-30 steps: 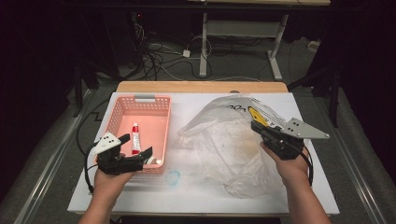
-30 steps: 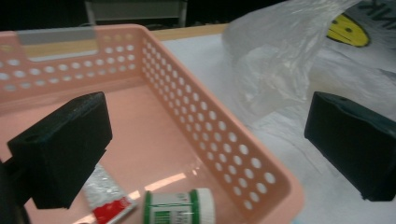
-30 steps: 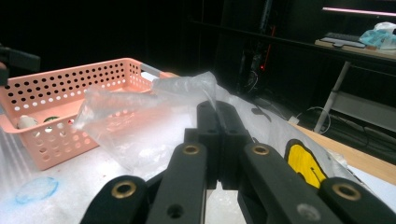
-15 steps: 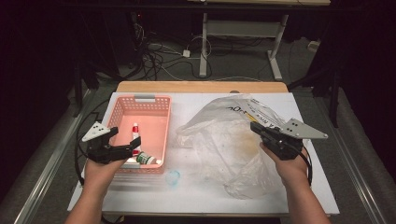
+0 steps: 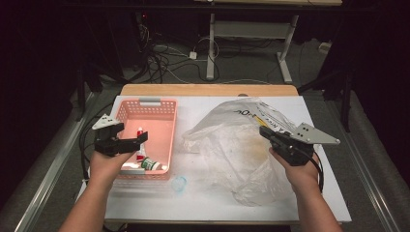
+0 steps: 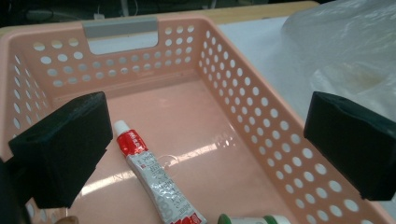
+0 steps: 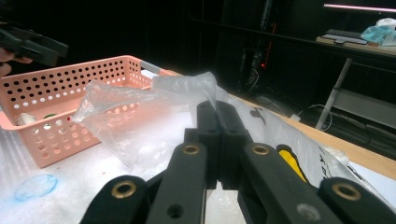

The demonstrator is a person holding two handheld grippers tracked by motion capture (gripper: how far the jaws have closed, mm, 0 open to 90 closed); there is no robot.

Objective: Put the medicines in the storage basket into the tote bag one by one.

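A pink perforated basket stands on the left of the white table. In it lie a white tube with a red end and a white item with a green cap, also seen as the tube and the capped item. My left gripper hovers over the basket's left side, jaws wide open and empty. My right gripper is shut, its tips pinching the film of a large clear plastic bag, which lifts toward them.
A small bluish round thing lies on the table in front of the basket. The bag covers the table's middle and right. A wooden strip runs along the far edge. Cables and desk legs lie on the floor beyond.
My left gripper has moved left and then away from the person, from the basket's near end to its left side. The right gripper and the bag have stayed put.
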